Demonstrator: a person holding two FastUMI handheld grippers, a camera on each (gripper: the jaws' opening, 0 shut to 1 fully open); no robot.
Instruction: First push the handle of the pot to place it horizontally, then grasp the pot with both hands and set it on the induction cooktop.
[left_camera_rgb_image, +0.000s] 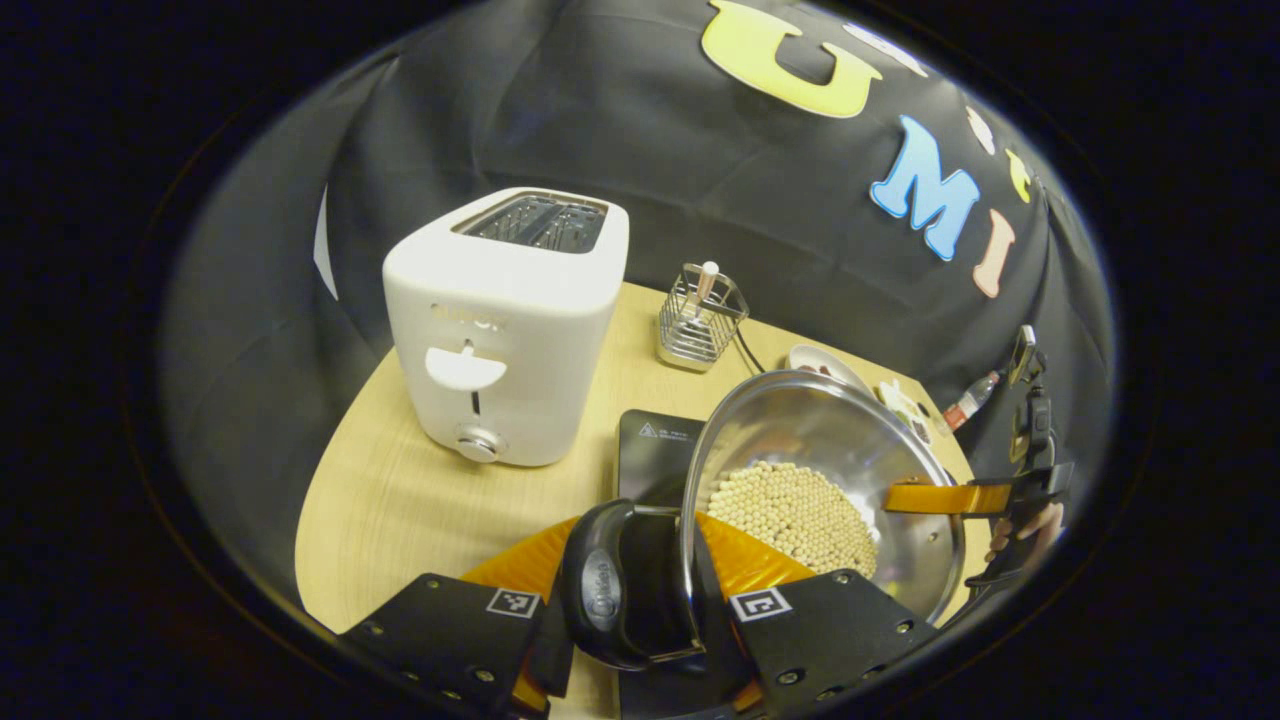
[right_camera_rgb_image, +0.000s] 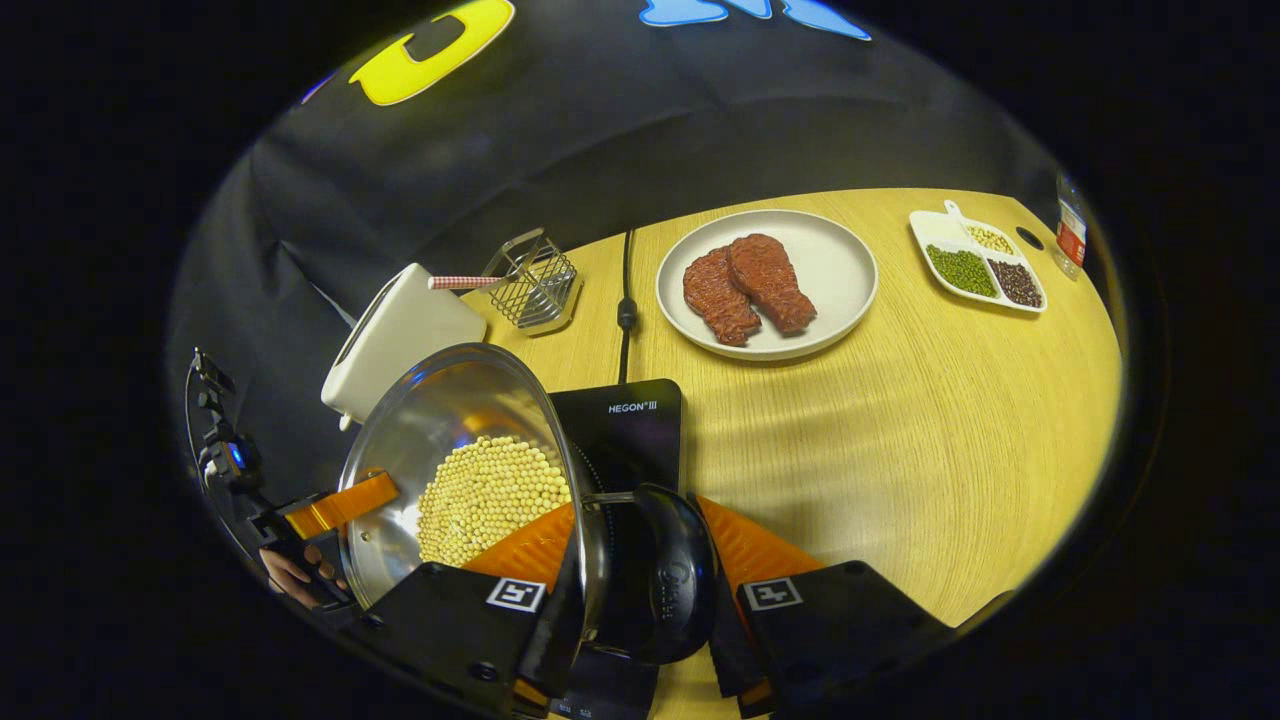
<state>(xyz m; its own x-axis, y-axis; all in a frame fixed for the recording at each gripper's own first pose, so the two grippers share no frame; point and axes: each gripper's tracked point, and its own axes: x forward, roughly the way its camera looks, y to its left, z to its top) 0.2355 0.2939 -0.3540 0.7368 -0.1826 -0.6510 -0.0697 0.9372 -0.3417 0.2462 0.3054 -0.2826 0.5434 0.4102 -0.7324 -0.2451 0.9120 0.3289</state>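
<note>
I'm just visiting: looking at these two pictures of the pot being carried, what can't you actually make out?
- Whether the pot touches the cooktop: its base is hidden by its own wall in both views.
- The cooktop's near part, covered by the pot and grippers.
- The bottle in the right gripper view, cut off at the edge.
- The divided dish in the left gripper view: too small.

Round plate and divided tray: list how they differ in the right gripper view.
The round plate is circular and undivided; the divided tray is roughly rectangular with three compartments. The plate holds two brown steak-like pieces; the tray holds green, dark and pale beans, one sort per compartment. The plate looks larger and lies nearer the cooktop. Both are white and rest flat on the wooden table.
</note>
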